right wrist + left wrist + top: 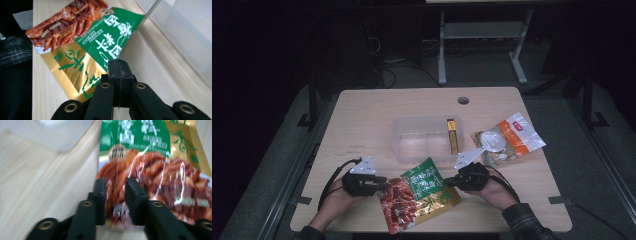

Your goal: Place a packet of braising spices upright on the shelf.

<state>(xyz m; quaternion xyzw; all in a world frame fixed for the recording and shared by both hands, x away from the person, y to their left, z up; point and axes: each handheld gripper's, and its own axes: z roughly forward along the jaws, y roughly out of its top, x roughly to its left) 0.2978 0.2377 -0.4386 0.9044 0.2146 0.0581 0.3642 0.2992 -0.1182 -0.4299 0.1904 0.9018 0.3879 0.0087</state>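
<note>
Near the table's front, right gripper (119, 65) pinches snack bag (100, 42).

Both forearms in from the near edge, hands low over the table, wrists angled inward toward each other. Left black two-jaw tongs (379, 185) held with jaws parted (a clear gap between the pads (136, 195) in the left gripper view). Right black two-jaw tongs (447, 182) with jaws pressed flat together, pinching. Grey three-cornered plates on top, cables trailing back past the wrists.
</note>
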